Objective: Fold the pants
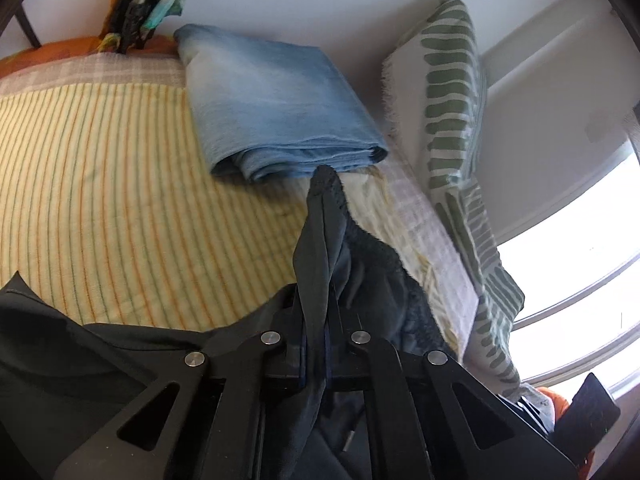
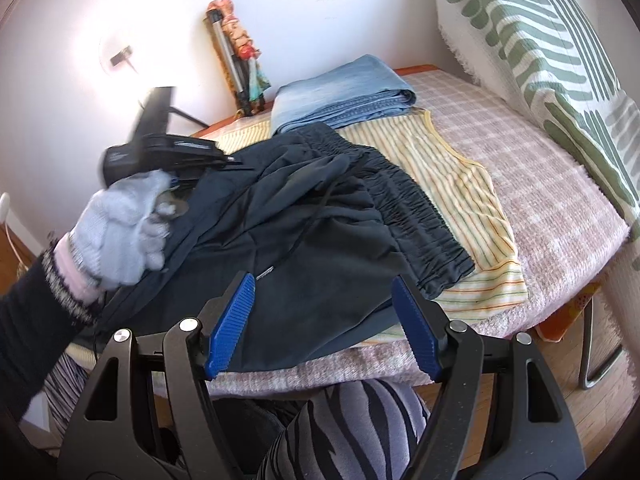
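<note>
Dark navy pants [image 2: 320,216] with a gathered elastic waistband lie crumpled on a yellow striped cloth [image 2: 460,184] on the table. In the left wrist view my left gripper [image 1: 316,312] is shut on a fold of the pants [image 1: 324,232], which stands up in a ridge between the jaws. The right wrist view shows that same left gripper [image 2: 176,156] at the pants' far left edge, in a hand in a grey glove [image 2: 120,224]. My right gripper [image 2: 324,320] hangs open over the near edge of the pants, with nothing between its blue pads [image 2: 232,320].
Folded light-blue jeans [image 2: 344,88] lie at the back of the table on a pink checked cover [image 2: 540,216]. A green-and-white patterned cushion [image 2: 540,48] leans at the right. A tripod [image 2: 236,64] stands against the wall. A chair leg [image 2: 596,344] is at the right, zebra-patterned legs [image 2: 352,432] below.
</note>
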A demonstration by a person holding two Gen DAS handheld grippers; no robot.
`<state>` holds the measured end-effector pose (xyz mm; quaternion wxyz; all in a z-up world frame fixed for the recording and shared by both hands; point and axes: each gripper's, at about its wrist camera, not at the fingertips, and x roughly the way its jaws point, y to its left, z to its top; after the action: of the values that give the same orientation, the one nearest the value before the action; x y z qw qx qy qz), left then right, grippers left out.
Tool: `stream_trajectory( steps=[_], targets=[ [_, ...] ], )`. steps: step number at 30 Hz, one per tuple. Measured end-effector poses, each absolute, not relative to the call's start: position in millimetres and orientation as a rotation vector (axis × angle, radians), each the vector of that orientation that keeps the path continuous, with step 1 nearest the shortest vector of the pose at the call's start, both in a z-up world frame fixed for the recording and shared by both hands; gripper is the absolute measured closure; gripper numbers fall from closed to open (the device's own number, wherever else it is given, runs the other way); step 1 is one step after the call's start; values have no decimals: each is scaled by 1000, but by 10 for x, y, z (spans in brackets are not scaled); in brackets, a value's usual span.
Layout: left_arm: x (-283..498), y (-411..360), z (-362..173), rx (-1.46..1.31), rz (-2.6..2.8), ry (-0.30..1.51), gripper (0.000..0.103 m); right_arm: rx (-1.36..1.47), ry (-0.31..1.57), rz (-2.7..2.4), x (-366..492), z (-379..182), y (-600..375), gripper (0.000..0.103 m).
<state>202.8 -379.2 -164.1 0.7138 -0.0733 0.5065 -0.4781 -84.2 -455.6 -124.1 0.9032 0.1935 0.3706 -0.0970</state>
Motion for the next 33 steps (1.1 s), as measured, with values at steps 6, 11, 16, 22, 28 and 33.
stream_trajectory(
  steps=[6,11,16,22,28,33],
  targets=[
    [1378,-3863,-1369,-3,-1208,1007,100,555,701,-181,-717,-1129,-4928,29],
    [976,-3963,-1483,104,-1256,978,100,595,704,-128,-291,-1049,-5143,29],
    [855,-3901,-1496,136,-1228,960,100,575,782,-104,405,-1078,-5207,29],
    [845,-3428,-1315,161,-1116,875,91,552,956,-131,1432,-1182,-5114,29],
    [894,-2952,-1275,213,-986,836,54,529,1128,-255,2096,-1550,-4886,29],
    [920,-2789,-1451,308,-907,871,44,376,1214,-351,2327,-1792,-4687,29]
  ],
)
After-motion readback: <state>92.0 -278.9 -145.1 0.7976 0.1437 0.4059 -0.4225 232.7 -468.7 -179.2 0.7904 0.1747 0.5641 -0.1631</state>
